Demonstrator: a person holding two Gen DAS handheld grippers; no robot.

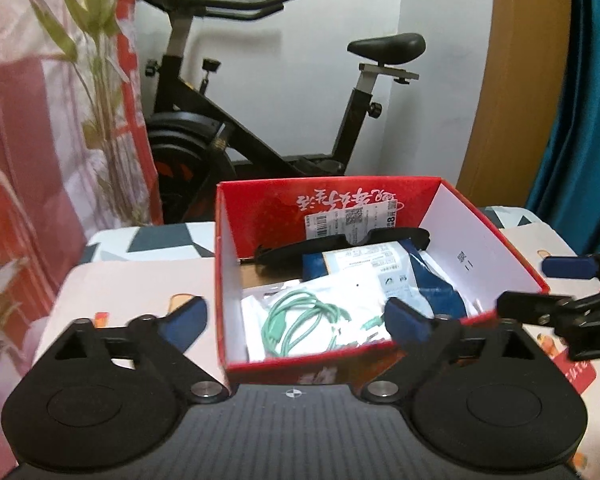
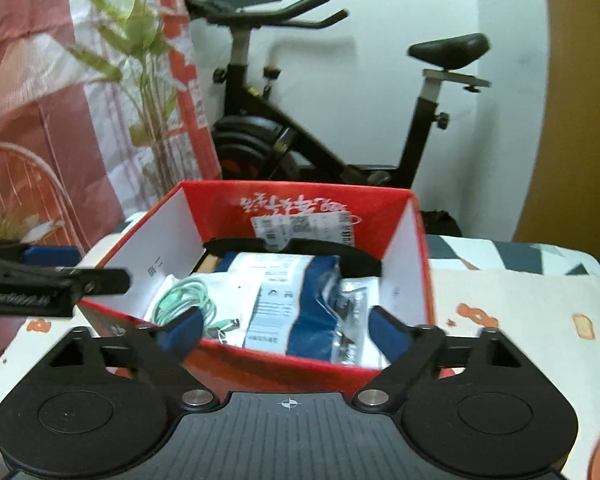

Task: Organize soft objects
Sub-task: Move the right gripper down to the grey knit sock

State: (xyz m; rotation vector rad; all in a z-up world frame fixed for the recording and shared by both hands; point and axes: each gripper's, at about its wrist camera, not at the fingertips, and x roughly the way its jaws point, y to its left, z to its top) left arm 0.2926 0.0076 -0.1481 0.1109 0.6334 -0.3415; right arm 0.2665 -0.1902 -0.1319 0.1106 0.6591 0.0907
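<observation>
A red cardboard box (image 1: pixel 268 204) (image 2: pixel 220 208) with white inner walls stands open on the table. It holds a green cable in a clear bag (image 1: pixel 284 332) (image 2: pixel 184 296), a soft blue and white package (image 1: pixel 380 276) (image 2: pixel 284 292), a black band (image 1: pixel 340 244) (image 2: pixel 240 246) and another clear bag (image 2: pixel 352 320). My left gripper (image 1: pixel 294 316) hangs open over the box's near left edge, with nothing between its pads. My right gripper (image 2: pixel 284 330) is open over the near right part, also without anything in it. Each shows at the edge of the other's view (image 1: pixel 548 286) (image 2: pixel 76 266).
A black exercise bike (image 1: pixel 260 120) (image 2: pixel 320 140) stands behind the table against a white wall. A pink floral curtain (image 1: pixel 40 120) hangs at the left, a teal curtain (image 1: pixel 580 120) and a wooden panel (image 1: pixel 512 100) at the right. The patterned tablecloth (image 1: pixel 140 280) (image 2: pixel 520 312) flanks the box.
</observation>
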